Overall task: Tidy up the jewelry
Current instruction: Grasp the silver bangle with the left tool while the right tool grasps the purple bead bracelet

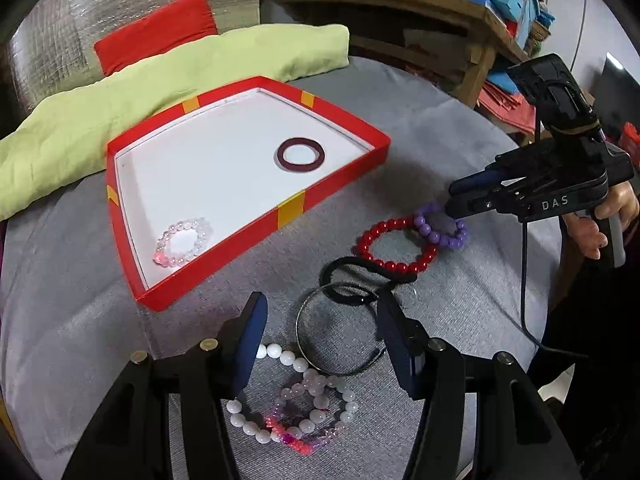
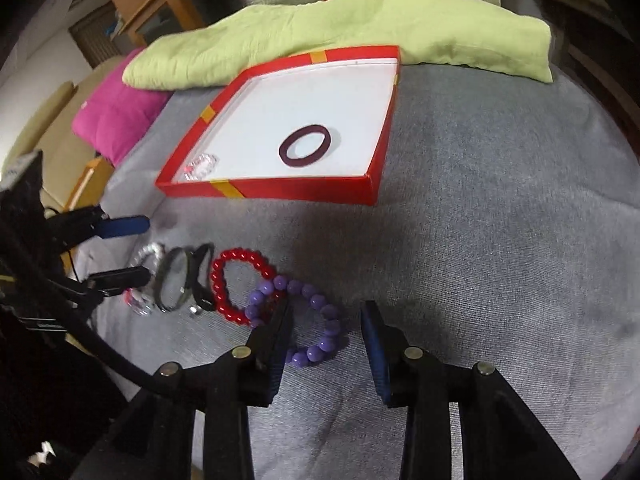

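Note:
A red box [image 1: 340, 194] [image 2: 288, 191] with a white floor holds a dark maroon bangle [image 1: 301, 155] [image 2: 306, 146] and a clear pink bead bracelet [image 1: 184, 241] [image 2: 201, 167]. On the grey cloth lie a purple bead bracelet [image 1: 442, 227] [image 2: 316, 320], a red bead bracelet [image 1: 394, 246] [image 2: 234, 284], a black cord [image 1: 360, 276], a thin metal bangle [image 1: 336, 332] [image 2: 174, 282] and a white bead bracelet [image 1: 292, 396]. My left gripper [image 1: 320, 312] [image 2: 138, 248] is open above the metal bangle. My right gripper [image 2: 326, 316] [image 1: 454, 204] is open, straddling the purple bracelet.
A green cushion [image 1: 160, 80] [image 2: 340, 36] lies behind the box, with a red cushion [image 1: 156, 32] further back and a magenta cushion [image 2: 116, 116] to the left. A wooden shelf with boxes [image 1: 460, 4] stands at the back right.

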A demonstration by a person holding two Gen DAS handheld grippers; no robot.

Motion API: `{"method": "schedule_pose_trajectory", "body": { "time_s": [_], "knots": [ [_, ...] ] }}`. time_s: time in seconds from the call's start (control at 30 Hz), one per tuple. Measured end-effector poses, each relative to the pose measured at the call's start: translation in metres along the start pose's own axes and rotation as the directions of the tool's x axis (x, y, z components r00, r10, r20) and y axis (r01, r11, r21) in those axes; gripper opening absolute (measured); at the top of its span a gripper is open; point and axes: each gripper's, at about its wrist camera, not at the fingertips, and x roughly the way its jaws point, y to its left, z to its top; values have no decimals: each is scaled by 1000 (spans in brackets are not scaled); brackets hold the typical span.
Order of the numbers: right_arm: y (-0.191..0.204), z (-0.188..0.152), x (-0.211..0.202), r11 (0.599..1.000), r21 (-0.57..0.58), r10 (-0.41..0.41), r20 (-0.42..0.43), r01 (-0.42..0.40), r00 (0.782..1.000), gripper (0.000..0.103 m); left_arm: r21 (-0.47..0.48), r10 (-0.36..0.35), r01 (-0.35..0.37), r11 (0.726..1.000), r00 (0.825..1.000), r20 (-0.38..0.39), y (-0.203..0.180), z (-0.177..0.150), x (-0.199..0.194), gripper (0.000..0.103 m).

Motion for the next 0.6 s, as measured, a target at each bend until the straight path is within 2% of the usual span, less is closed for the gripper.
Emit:
{"method": "schedule_pose_trajectory", "body": {
  "time_s": [0.07, 0.13, 0.2, 0.4, 0.6],
  "knots": [
    [0, -2, 5, 1000, -5, 0, -24, -1, 1000, 36, -2, 5, -5, 1000, 1000, -21, 1, -2, 5, 58],
    [6, -4, 10, 998, -40, -43, -22, 42, 999, 30, 9, 12, -12, 1000, 999, -37, 1, -3, 12, 51],
    [12, -5, 12, 993, -79, -89, -9, 88, 996, 13, 16, 9, -8, 1000, 998, -55, 0, -3, 18, 39],
    [6, 3, 7, 991, -33, -130, 46, 131, 990, 10, 18, 30, -28, 999, 997, -78, 3, -6, 26, 12],
    [-2, 12, -12, 994, 33, -107, 139, 103, 985, 10, 35, 26, -25, 999, 999, -26, 0, 1, 16, 6]
  ]
}}
